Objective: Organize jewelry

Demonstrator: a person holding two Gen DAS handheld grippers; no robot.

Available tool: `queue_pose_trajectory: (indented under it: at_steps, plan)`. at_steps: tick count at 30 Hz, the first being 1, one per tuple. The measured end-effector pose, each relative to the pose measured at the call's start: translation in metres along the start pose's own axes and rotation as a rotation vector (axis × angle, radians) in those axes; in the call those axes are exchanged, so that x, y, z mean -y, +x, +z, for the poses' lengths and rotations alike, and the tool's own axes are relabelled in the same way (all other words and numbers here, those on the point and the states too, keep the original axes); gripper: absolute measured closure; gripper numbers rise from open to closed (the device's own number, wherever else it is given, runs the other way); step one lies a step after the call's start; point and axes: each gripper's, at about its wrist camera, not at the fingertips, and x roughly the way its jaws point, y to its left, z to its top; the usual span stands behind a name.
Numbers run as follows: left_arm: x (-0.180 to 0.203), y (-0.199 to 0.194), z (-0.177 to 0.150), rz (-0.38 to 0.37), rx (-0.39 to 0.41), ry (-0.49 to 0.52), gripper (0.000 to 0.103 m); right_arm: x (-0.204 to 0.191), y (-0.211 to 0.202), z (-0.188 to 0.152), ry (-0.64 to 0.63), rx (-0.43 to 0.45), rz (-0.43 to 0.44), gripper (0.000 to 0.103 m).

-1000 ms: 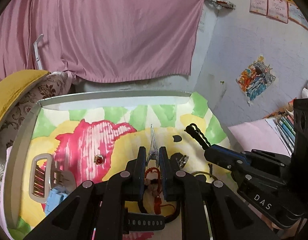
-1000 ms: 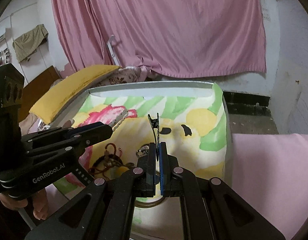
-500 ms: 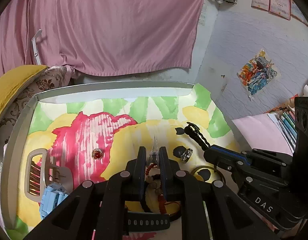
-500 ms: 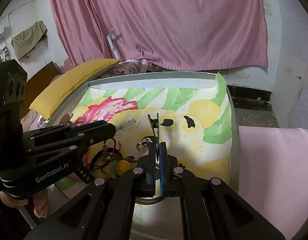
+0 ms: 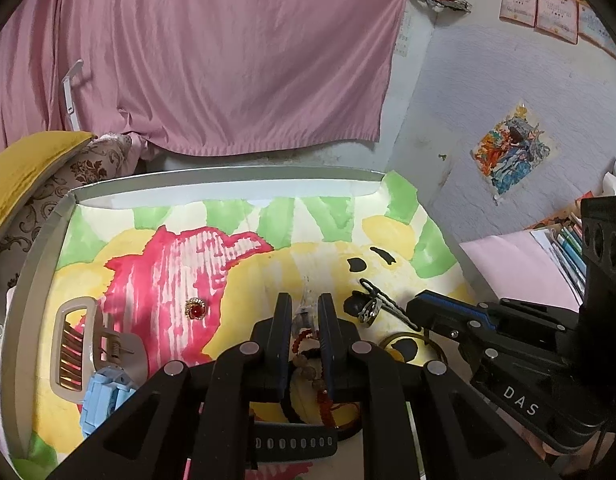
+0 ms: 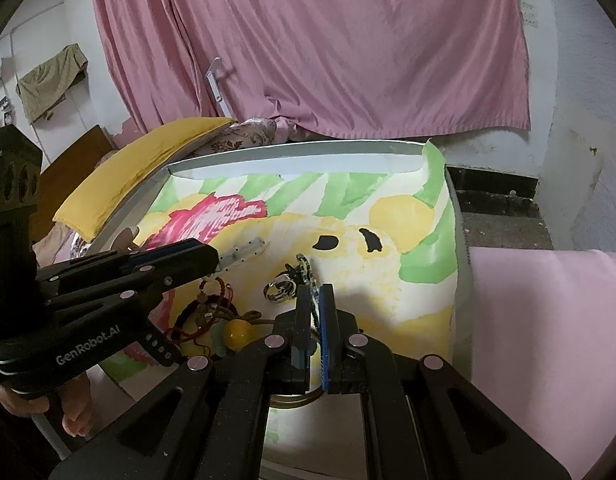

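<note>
— What does my left camera hide?

— My own fingers cover most of the red bead string. My left claw points down at the painted tray, pinched on a clear hair clip whose tip pokes out. "DAS" reads on my right claw's side.

— And my right camera?

— My right claw slants down too, jaws easing apart around a black hair clip; whether the pads touch it I cannot tell. A silver ring lies just beside it. My left claw's body reads "GenRobot.AI"; my hand is cut off below
</note>
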Motion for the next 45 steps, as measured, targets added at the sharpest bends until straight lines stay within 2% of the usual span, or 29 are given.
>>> queue_pose_trajectory:
  at_steps: [1,3,10,14,17,19,21,23,26,29,32,39,45]
  plan:
    - [-0.001,-0.001,0.0,0.002,0.003,-0.001,0.091,0.0,-0.001,0.0,0.001,0.003,-0.006,0.091]
    - [-0.002,-0.002,0.0,0.001,0.01,-0.004,0.091,0.001,-0.003,0.0,0.0,0.013,-0.018,0.073]
    - [-0.007,-0.009,0.002,0.025,0.039,-0.017,0.09,-0.001,-0.01,0.0,-0.008,0.045,-0.028,0.07]
    - [-0.01,-0.014,0.003,0.052,0.06,-0.021,0.09,-0.002,-0.014,0.001,-0.021,0.069,-0.027,0.055]
    - [-0.012,-0.018,0.003,0.072,0.076,-0.019,0.09,-0.005,-0.018,0.002,-0.034,0.088,-0.03,0.055]
    - [-0.014,-0.02,0.003,0.082,0.087,-0.022,0.084,-0.006,-0.02,0.003,-0.043,0.101,-0.036,0.054]
    - [-0.016,-0.023,0.003,0.086,0.103,-0.029,0.068,-0.006,-0.023,0.003,-0.047,0.111,-0.037,0.048]
    - [-0.018,-0.028,0.003,0.092,0.122,-0.036,0.06,-0.007,-0.026,0.003,-0.052,0.124,-0.04,0.047]
    - [-0.021,-0.034,0.002,0.117,0.143,-0.039,0.058,-0.007,-0.03,0.004,-0.056,0.139,-0.048,0.046]
    - [-0.026,-0.042,0.001,0.137,0.169,-0.053,0.042,-0.008,-0.033,0.005,-0.061,0.154,-0.048,0.042]
    - [-0.031,-0.052,-0.001,0.163,0.196,-0.063,0.036,-0.01,-0.038,0.004,-0.07,0.175,-0.046,0.038]
    - [-0.043,-0.073,-0.012,0.199,0.234,-0.097,0.01,-0.019,-0.056,0.001,-0.094,0.229,-0.042,0.019]
    - [-0.046,-0.092,-0.027,0.203,0.279,-0.108,0.003,-0.03,-0.072,-0.004,-0.114,0.271,-0.038,0.007]
